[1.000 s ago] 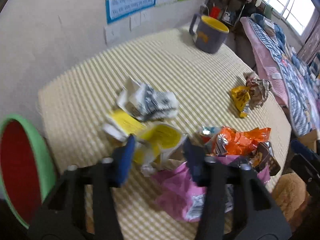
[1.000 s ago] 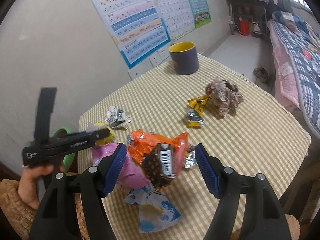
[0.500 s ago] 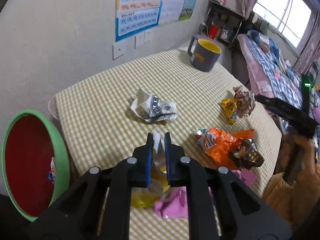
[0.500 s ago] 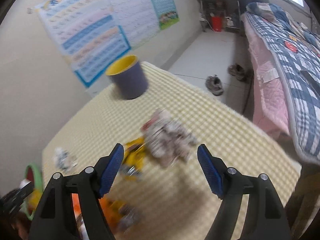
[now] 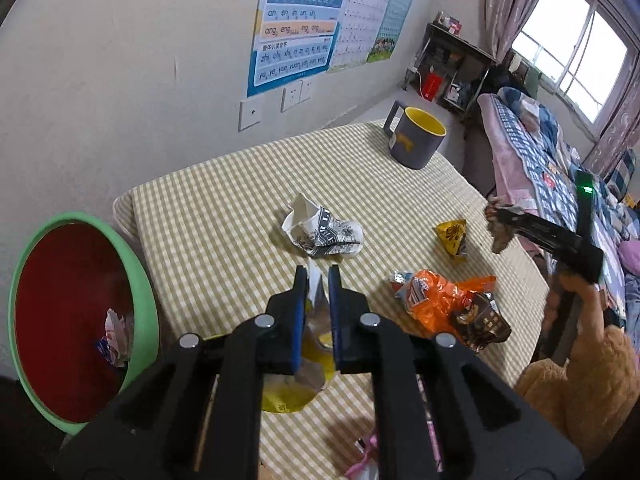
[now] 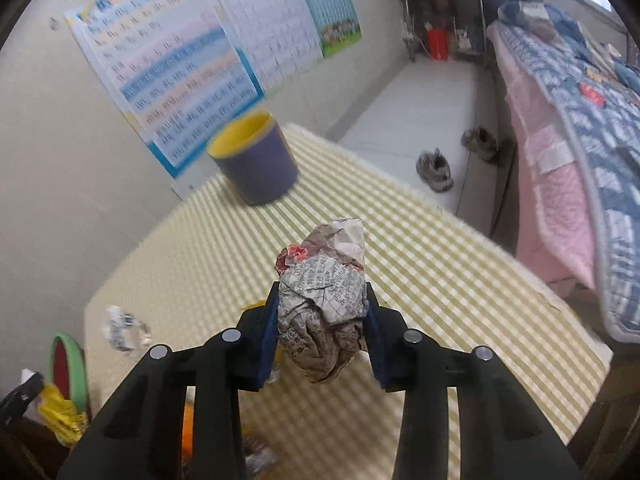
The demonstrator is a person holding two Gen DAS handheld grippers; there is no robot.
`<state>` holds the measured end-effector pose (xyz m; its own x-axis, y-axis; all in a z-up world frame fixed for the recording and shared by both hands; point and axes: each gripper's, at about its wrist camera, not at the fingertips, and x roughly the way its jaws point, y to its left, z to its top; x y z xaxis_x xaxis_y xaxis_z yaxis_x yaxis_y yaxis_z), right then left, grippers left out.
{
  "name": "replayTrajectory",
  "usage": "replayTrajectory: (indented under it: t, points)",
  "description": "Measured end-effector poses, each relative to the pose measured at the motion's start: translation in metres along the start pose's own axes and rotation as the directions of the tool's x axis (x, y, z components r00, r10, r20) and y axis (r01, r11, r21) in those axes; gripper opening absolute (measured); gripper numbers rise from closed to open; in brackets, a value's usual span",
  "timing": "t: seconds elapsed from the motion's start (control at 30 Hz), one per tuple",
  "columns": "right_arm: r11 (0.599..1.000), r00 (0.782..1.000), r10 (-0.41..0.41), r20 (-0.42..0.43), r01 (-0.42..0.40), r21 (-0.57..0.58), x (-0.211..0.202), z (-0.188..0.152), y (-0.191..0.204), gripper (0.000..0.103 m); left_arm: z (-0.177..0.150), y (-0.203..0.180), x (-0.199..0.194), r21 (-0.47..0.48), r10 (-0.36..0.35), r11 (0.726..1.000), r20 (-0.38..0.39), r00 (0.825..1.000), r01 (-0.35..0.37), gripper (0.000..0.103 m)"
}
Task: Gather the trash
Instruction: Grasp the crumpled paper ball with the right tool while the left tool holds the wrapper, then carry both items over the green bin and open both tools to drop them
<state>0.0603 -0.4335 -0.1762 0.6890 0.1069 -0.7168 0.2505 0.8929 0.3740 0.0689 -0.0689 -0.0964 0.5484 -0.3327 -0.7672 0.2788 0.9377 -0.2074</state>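
My left gripper (image 5: 318, 280) is shut on a yellow and silver wrapper (image 5: 316, 320), which hangs lifted off the checked tablecloth (image 5: 224, 216). The jaws of my right gripper (image 6: 322, 304) are closing, and their blue pads press both sides of a crumpled newspaper ball (image 6: 324, 292). From the left wrist view that ball (image 5: 500, 228) sits at the tip of the right gripper (image 5: 502, 214), above the table's right edge. A green bin with a red inside (image 5: 144, 300) stands at the left of the table, some scraps in it.
On the cloth lie a white printed wrapper (image 5: 324, 232), a small yellow packet (image 5: 452, 236), an orange wrapper (image 5: 436, 296) with a brown one (image 5: 480, 324), and a pink wrapper (image 5: 360, 464). A grey mug with a yellow inside (image 5: 418, 142) stands at the far corner. A bed (image 6: 580, 140) lies to the right.
The left gripper closed on the yellow wrapper and rose with it. The right gripper swung from the orange pile to the newspaper ball and closed around it.
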Motion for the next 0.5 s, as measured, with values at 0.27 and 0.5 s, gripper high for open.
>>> replayTrajectory:
  t: [0.27,0.5]
  points:
    - [0.991,0.988,0.131,0.076,-0.128,-0.034,-0.071,-0.025,0.044,0.037,-0.002,0.002,-0.019,-0.004,-0.028,1.0,0.035,0.999,0.028,0.01]
    - [0.973,0.974,0.217,0.06,-0.211,-0.092,-0.096,-0.05,0.099,0.037,-0.003,0.012,-0.041,-0.011,-0.032,0.999,0.085,0.996,0.033,0.01]
